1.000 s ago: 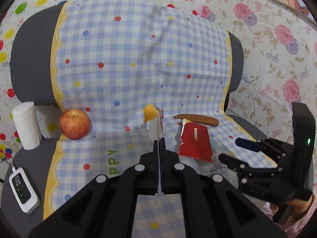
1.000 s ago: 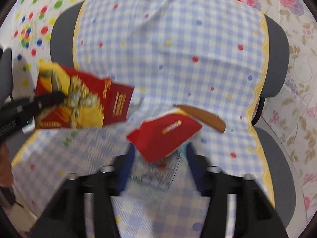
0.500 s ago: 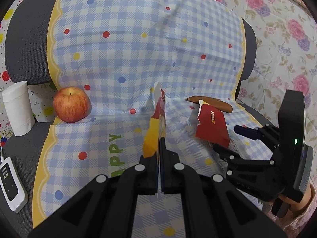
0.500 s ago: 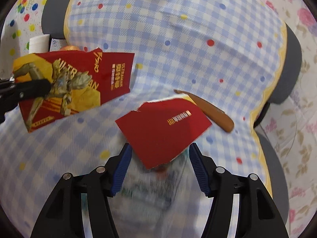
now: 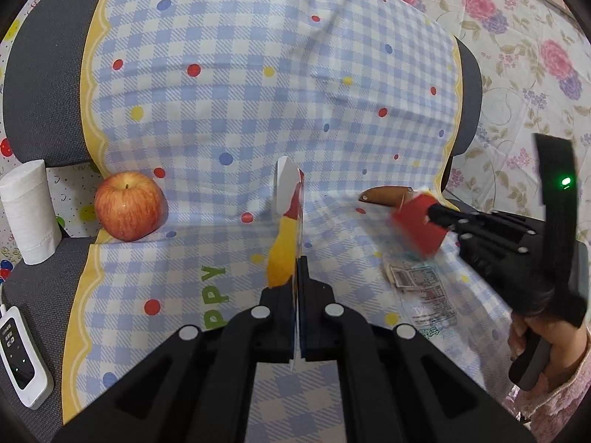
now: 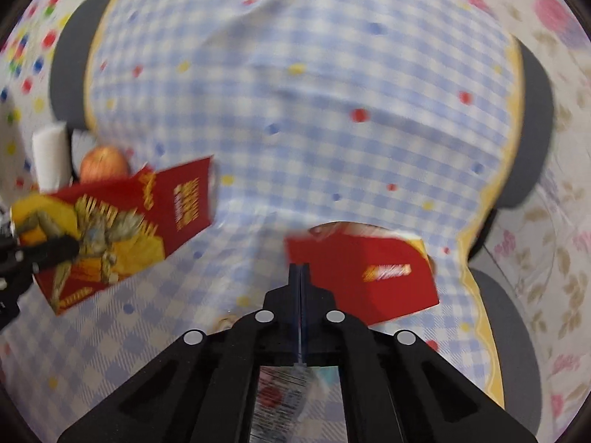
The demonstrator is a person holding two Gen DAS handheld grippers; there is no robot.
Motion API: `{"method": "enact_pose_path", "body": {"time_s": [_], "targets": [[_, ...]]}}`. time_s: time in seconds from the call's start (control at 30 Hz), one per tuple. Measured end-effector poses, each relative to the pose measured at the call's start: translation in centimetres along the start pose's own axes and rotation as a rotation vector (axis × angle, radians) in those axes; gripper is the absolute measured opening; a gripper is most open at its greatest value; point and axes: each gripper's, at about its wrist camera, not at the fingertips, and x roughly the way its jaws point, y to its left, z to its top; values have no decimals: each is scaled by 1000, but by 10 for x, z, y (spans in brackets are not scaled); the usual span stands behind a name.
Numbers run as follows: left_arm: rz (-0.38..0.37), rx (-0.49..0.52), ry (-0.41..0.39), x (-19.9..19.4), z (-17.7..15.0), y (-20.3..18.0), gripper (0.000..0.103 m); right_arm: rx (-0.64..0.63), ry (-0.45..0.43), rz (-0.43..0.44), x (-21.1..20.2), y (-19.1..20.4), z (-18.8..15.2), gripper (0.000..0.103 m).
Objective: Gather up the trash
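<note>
Pinching a red and yellow wrapper (image 5: pixel 286 236) edge-on between its closed fingers, the left gripper (image 5: pixel 298 269) holds it upright above the blue checked cloth (image 5: pixel 236 103) that drapes the grey chair (image 5: pixel 40 88). From the right wrist camera the same wrapper (image 6: pixel 110 229) shows its printed face, red with a yellow figure, at the left of the view. The right gripper (image 6: pixel 300 277) is closed too, its fingers clamped on the near corner of a plain red wrapper (image 6: pixel 369 269), which is lifted off the cloth; in the left wrist view that red piece (image 5: pixel 417 229) is blurred at the tips of the right gripper (image 5: pixel 436 214). A clear printed wrapper (image 5: pixel 421 288) lies flat on the seat just below it. A brown oblong object (image 5: pixel 384 195) lies on the cloth just behind the red wrapper. At the left edge of the seat sit a red apple (image 5: pixel 129 205), a white paper roll (image 5: pixel 27 214) and a white device (image 5: pixel 18 354)
</note>
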Motion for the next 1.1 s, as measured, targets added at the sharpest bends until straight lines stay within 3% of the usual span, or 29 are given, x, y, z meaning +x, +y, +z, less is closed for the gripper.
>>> {"method": "enact_pose_path", "body": {"time_s": [0.1, 0.17, 0.23, 0.3, 0.53, 0.63, 0.9, 0.97, 1.0, 1.1], "targets": [[-5, 7, 1, 0, 0, -4, 0, 70, -11, 2, -13, -23, -5, 2], [-9, 9, 4, 1, -2, -6, 0, 90, 6, 13, -13, -32, -13, 9], [-11, 6, 7, 2, -3, -7, 0, 74, 32, 9, -8, -32, -20, 44], [-9, 5, 11, 3, -5, -8, 0, 40, 61, -3, -3, -28, -25, 54], [-16, 6, 19, 8, -5, -9, 0, 13, 196, -45, 10, -32, -62, 56], [-17, 6, 19, 11, -5, -10, 0, 23, 234, -32, 19, -36, -55, 58], [-17, -11, 19, 14, -4, -7, 0, 10, 201, -60, 38, -36, -34, 66], [-13, -10, 19, 14, -3, -7, 0, 55, 175, -42, 32, -38, -29, 71], [-10, -8, 17, 14, -3, -7, 0, 74, 162, -38, 31, -39, -26, 81], [-10, -12, 15, 15, -3, -6, 0, 40, 125, -74, 31, -23, -15, 85]]}}
